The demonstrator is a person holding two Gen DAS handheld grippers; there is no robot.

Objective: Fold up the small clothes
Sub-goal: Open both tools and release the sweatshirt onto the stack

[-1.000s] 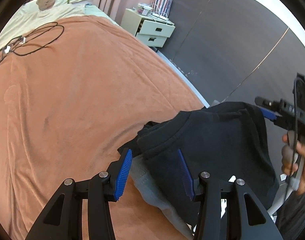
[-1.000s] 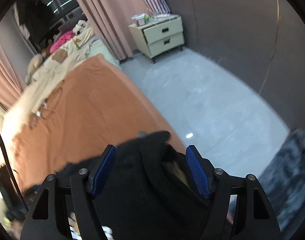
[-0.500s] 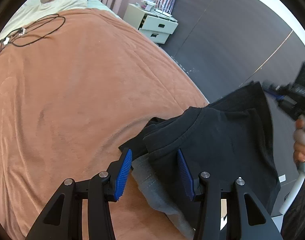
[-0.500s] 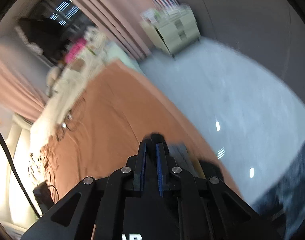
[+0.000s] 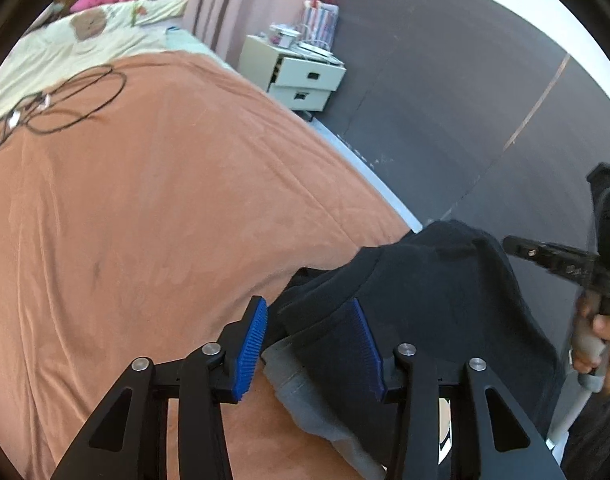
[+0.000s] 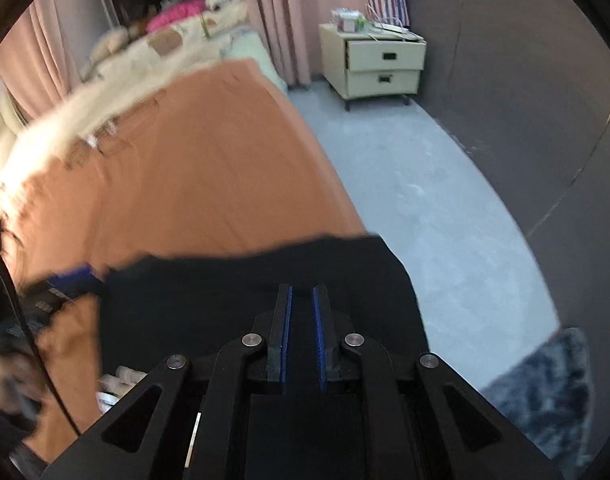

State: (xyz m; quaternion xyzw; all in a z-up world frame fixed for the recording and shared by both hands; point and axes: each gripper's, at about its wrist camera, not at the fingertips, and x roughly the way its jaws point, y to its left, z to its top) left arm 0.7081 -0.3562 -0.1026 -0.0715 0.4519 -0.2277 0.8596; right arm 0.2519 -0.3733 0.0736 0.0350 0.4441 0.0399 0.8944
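A black garment (image 5: 433,300) lies bunched at the near right edge of the bed, over a grey garment (image 5: 305,392). My left gripper (image 5: 309,342) is open, its blue pads (image 5: 252,344) straddling the black garment's near hem without pinching it. In the left wrist view, my right gripper (image 5: 509,242) meets the garment's far raised corner, with a hand (image 5: 597,340) on its handle. In the right wrist view, my right gripper (image 6: 301,300) is shut on the black garment (image 6: 209,292), which spreads out to the left. The left gripper's blue pad (image 6: 71,276) shows as a blur at its left end.
The orange bedspread (image 5: 145,220) stretches away to the left, with a looped black cable (image 5: 65,108) lying on its far part. A cream nightstand (image 6: 379,66) stands by the pink curtain (image 6: 281,12). Grey floor (image 6: 425,200) and a dark fluffy rug (image 6: 545,392) lie to the right.
My right gripper went from open to shut on the black garment's edge and swung its view towards the bed. The left gripper stayed open at the near hem.
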